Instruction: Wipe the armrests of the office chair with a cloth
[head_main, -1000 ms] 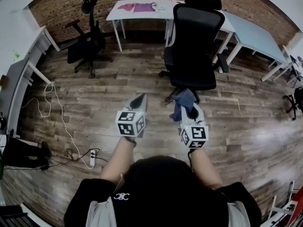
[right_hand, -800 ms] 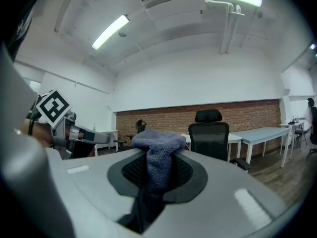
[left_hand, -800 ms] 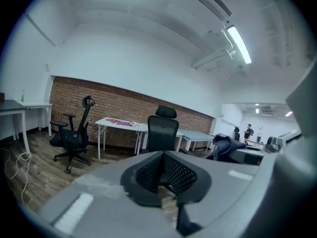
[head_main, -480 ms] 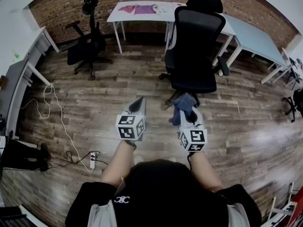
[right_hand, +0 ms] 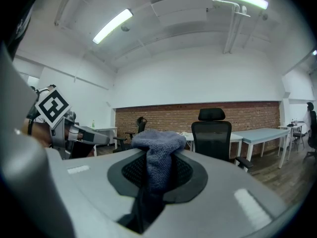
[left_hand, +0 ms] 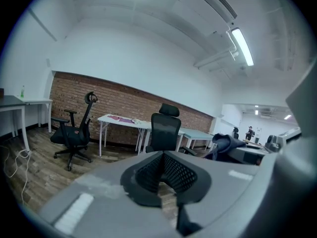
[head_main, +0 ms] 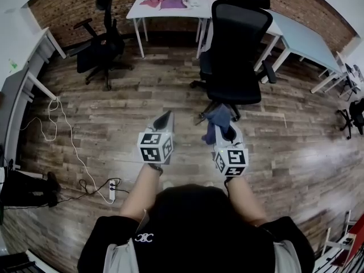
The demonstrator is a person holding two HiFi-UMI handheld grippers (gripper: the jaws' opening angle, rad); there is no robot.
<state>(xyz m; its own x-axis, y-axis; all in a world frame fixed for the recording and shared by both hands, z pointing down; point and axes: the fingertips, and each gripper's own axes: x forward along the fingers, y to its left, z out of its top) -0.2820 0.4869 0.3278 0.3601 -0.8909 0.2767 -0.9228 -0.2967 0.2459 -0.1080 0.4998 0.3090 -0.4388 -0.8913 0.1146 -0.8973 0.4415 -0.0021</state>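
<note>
A black office chair (head_main: 239,50) stands ahead of me with its back toward me, and its right armrest (head_main: 268,73) sticks out to the side. My right gripper (head_main: 223,128) is shut on a blue-grey cloth (head_main: 218,118), which bunches above the jaws in the right gripper view (right_hand: 156,150). The chair (right_hand: 213,135) is well beyond the cloth, not touching it. My left gripper (head_main: 163,121) is level with the right one, shut, with nothing in it. In the left gripper view the chair (left_hand: 166,130) shows past the closed jaws.
A second black chair (head_main: 102,44) stands at the back left. A white table (head_main: 187,13) with pink cloth on it and a light blue table (head_main: 301,38) stand behind the chair. A power strip (head_main: 111,190) and white cables lie on the wooden floor at the left.
The head view has shifted a little, so the chair sits slightly higher in it. Both grippers keep nearly the same pose, and the right one still holds the cloth.
</note>
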